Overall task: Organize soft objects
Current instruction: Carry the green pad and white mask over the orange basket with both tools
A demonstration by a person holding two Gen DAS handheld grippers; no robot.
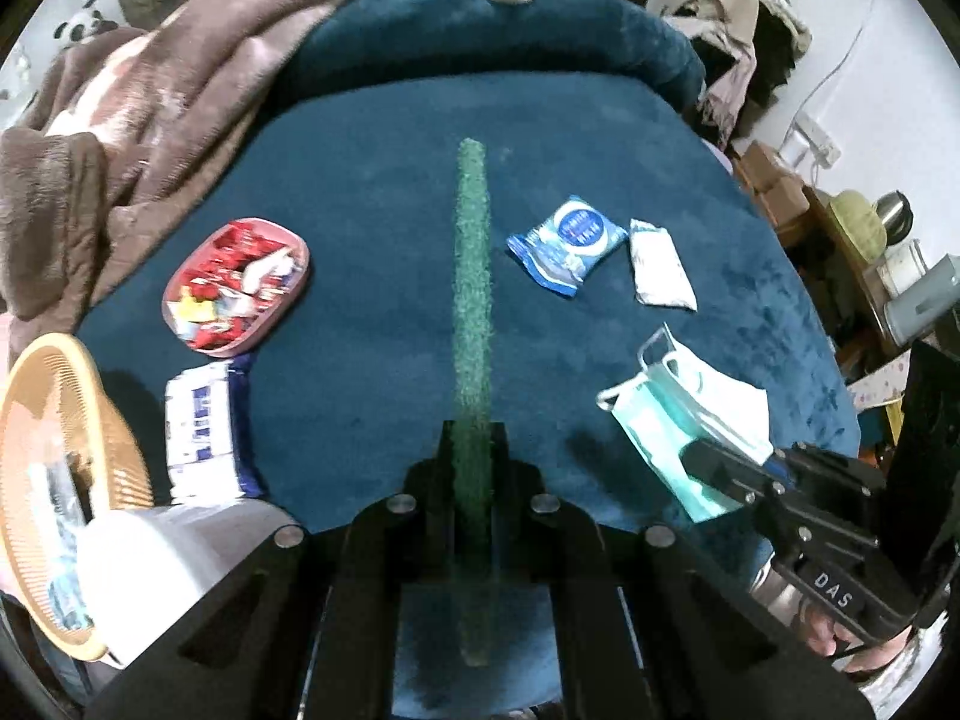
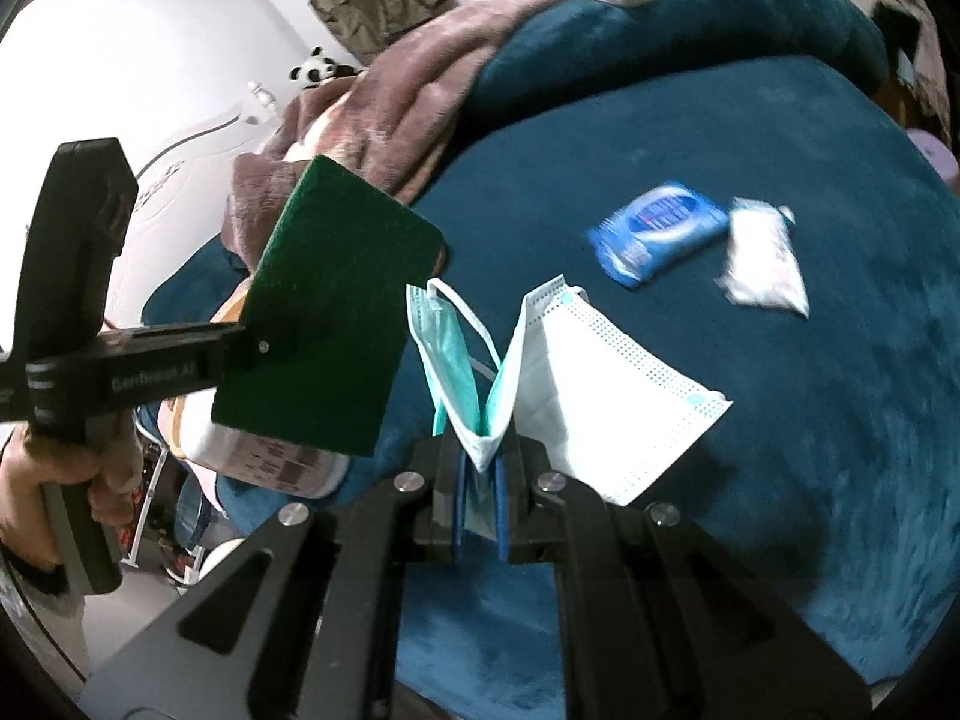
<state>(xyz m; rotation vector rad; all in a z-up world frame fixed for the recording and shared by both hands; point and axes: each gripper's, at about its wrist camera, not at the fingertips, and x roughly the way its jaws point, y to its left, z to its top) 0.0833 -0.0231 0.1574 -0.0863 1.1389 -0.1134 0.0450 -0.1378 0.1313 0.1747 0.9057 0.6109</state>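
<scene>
your left tongs (image 1: pixel 472 438) are clamped on a green scouring pad (image 1: pixel 472 300), which you see edge-on from their own camera as a thin strip standing straight ahead of the fingers; from the right camera the same pad (image 2: pixel 336 312) shows its broad flat face, held up off the blue blanket (image 2: pixel 720 420)

your right tongs (image 2: pixel 480 468) are clamped on the folded edge of a face mask (image 2: pixel 612 396), its white and teal layers fanning up and to the right of the fingers, with one ear loop (image 2: pixel 468 324) sticking up just left of centre; from the left camera the right tongs (image 1: pixel 699 456) sit low to the right, gripping the mask (image 1: pixel 678 420) above the blue blanket (image 1: pixel 372 192)

beyond the right tongs and to their right lie a blue packet (image 2: pixel 657 228) and a white packet (image 2: pixel 762 258), touching or nearly so

left of the left tongs sits a pink oval tray (image 1: pixel 237 288) full of red wrappers, a blue-and-white pack (image 1: pixel 204 426) nearer you, and a tan woven basket (image 1: pixel 66 420) at the far left edge; a brown fleece throw (image 1: pixel 150 108) is heaped beyond the tray
</scene>
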